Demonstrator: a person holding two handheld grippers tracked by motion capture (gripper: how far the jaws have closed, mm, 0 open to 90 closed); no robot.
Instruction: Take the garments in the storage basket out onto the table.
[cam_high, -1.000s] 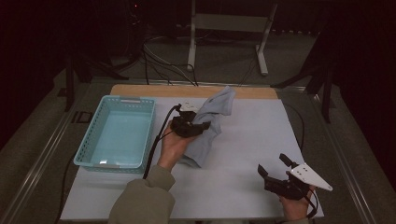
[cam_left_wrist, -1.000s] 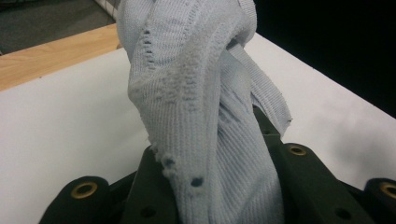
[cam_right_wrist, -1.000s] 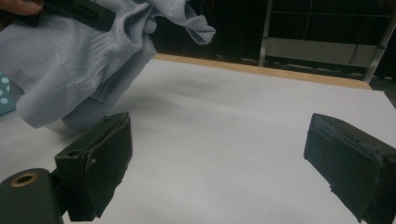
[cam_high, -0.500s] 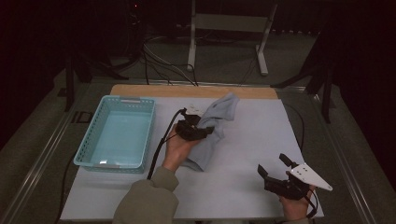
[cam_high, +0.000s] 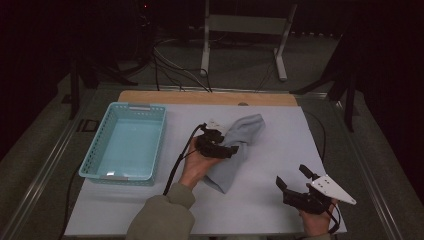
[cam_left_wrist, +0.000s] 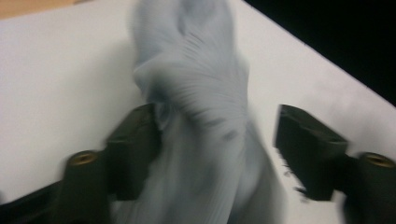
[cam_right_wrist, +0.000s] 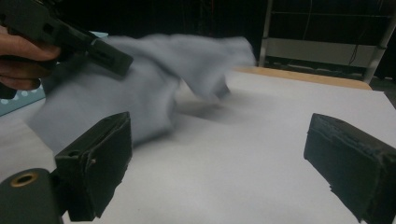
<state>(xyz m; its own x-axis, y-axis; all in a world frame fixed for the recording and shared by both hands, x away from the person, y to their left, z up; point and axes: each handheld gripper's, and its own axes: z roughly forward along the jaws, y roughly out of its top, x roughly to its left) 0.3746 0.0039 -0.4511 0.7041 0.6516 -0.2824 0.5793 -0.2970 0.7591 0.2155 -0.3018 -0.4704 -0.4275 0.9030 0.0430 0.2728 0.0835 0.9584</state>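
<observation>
While its jaws have just opened, the left gripper straddles a soft, ribbed grey cloth.

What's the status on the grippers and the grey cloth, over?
Left gripper jaws just opened, grey cloth loose between them. Right gripper open, holding nothing. Cloth on white table; teal basket clear of it.

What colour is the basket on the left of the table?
The basket is light turquoise, with perforated walls; the high view shows it best.
</observation>
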